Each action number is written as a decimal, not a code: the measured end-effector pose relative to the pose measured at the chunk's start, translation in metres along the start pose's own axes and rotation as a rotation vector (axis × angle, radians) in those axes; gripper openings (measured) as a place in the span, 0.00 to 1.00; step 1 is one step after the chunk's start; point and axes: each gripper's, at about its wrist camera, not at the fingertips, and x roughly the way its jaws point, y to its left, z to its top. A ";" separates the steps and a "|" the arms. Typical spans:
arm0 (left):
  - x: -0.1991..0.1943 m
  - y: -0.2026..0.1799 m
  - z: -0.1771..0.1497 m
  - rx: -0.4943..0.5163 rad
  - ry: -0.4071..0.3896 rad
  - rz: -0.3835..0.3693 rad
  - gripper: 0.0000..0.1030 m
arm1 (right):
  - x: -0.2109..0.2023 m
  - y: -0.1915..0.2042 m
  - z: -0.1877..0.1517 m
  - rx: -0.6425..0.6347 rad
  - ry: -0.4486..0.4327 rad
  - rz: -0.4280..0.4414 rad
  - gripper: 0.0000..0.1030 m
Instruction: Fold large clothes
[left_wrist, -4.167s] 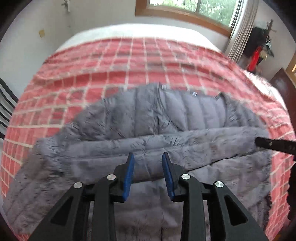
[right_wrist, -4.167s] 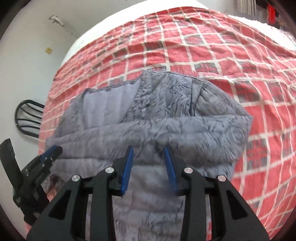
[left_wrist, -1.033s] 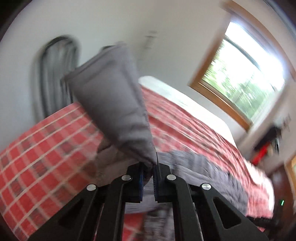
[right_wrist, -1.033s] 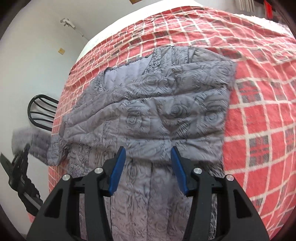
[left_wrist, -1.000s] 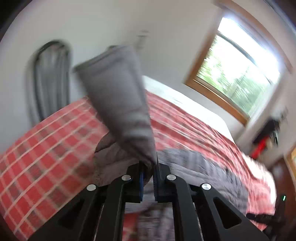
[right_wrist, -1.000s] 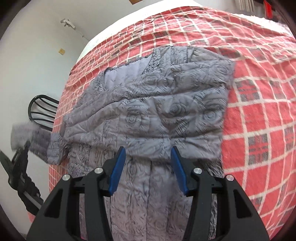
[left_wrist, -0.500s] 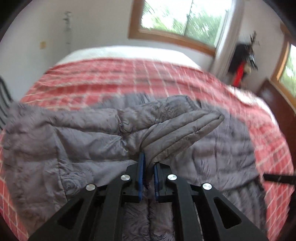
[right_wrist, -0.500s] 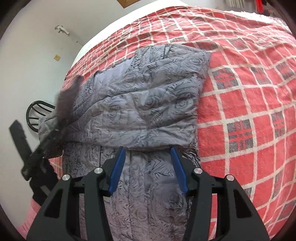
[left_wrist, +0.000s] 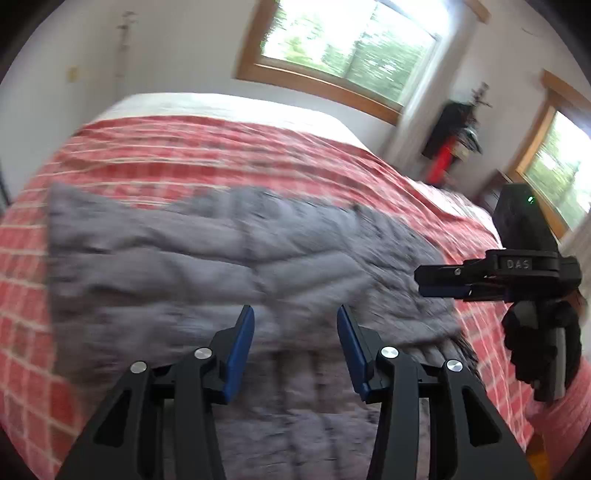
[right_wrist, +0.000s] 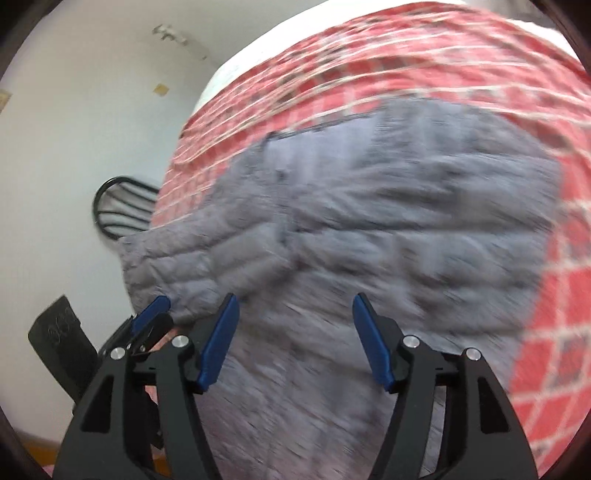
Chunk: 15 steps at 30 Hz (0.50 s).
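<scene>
I have the grey quilted jacket (left_wrist: 229, 266) spread flat on the bed (left_wrist: 155, 158), lying on its red checked cover, and I place everything else from the jacket. Both sleeves look folded across the chest, though the blur in both views keeps me from tracing their edges exactly. My left gripper (left_wrist: 295, 347) hovers over the jacket's lower middle with its blue-padded fingers (left_wrist: 240, 350) spread wide and nothing between them. My right gripper (right_wrist: 293, 338) is likewise wide open and holding nothing, its fingers (right_wrist: 371, 343) above the jacket's lower body. From the left wrist camera I see the right gripper out past the jacket's right edge, over the red cover, and from that side-on angle I cannot judge its opening. From the right wrist camera the left gripper's blue tips sit just beside the jacket's left edge, near the folded sleeve. Beyond the jacket's left side a black chair (right_wrist: 118, 210) stands against the white wall. Past the far end of the bed, behind the jacket's collar, is a wood-framed window (left_wrist: 343, 48).
</scene>
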 end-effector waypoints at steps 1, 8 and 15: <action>-0.007 0.010 0.002 -0.025 -0.019 0.035 0.45 | 0.012 0.004 0.007 0.005 0.021 0.013 0.62; -0.026 0.047 0.009 -0.102 -0.070 0.121 0.45 | 0.065 0.011 0.023 -0.001 0.119 -0.008 0.19; -0.023 0.055 0.014 -0.122 -0.073 0.113 0.45 | -0.001 -0.011 0.006 0.019 -0.011 -0.005 0.10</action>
